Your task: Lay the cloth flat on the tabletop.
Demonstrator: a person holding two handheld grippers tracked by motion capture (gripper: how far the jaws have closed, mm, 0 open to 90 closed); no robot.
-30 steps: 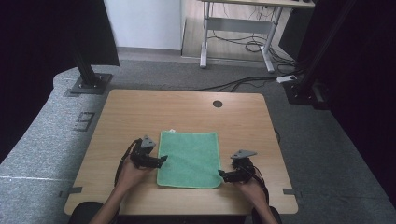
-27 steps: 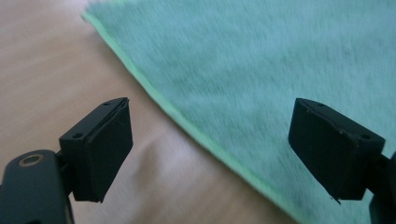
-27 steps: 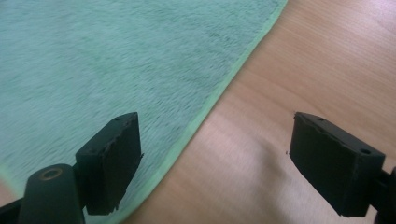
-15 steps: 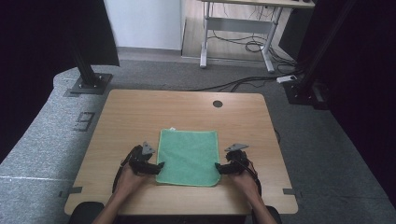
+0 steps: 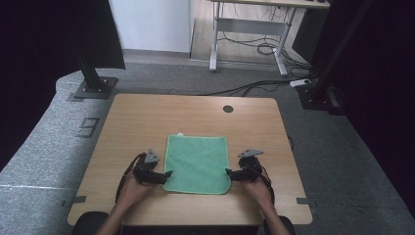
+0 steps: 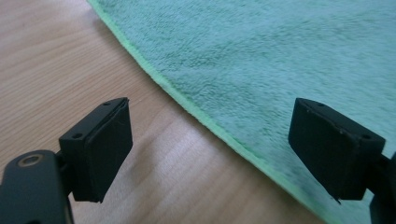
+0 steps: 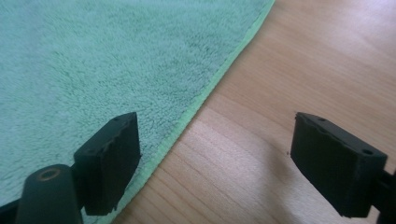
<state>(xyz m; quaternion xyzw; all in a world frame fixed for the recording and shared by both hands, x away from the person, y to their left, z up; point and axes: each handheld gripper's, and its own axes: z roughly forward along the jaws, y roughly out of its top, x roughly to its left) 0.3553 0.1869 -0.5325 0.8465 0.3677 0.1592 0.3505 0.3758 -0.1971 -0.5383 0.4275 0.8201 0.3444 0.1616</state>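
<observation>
A green terry cloth [image 5: 197, 163] lies spread flat on the near half of the wooden table [image 5: 147, 117], roughly centred between its left and right sides, with its far edge about midway across the tabletop and its near edge a short way in from the table's near rim. The cloth has a brighter green stitched hem; a small pale tag sticks out at its far left corner, and its near corners are rounded. The left gripper [image 5: 168, 173] sits at the cloth's near left corner with its jaws spread wide and nothing pinched; in the left gripper view the hem [image 6: 201, 116] runs diagonally between the two black pads, one pad over bare wood and the other over the pile. The right gripper [image 5: 228, 172] sits at the near right corner, jaws likewise spread and gripping nothing; in the right gripper view the hem [image 7: 201, 105] passes between the pads, the left pad above cloth, the right above wood. Bare tabletop stretches to the left and right of the cloth and across the whole far half, where a dark round cable hole [image 5: 228, 108] sits near the far edge. Beyond the table, grey carpet [image 5: 342, 161] surrounds it.
</observation>
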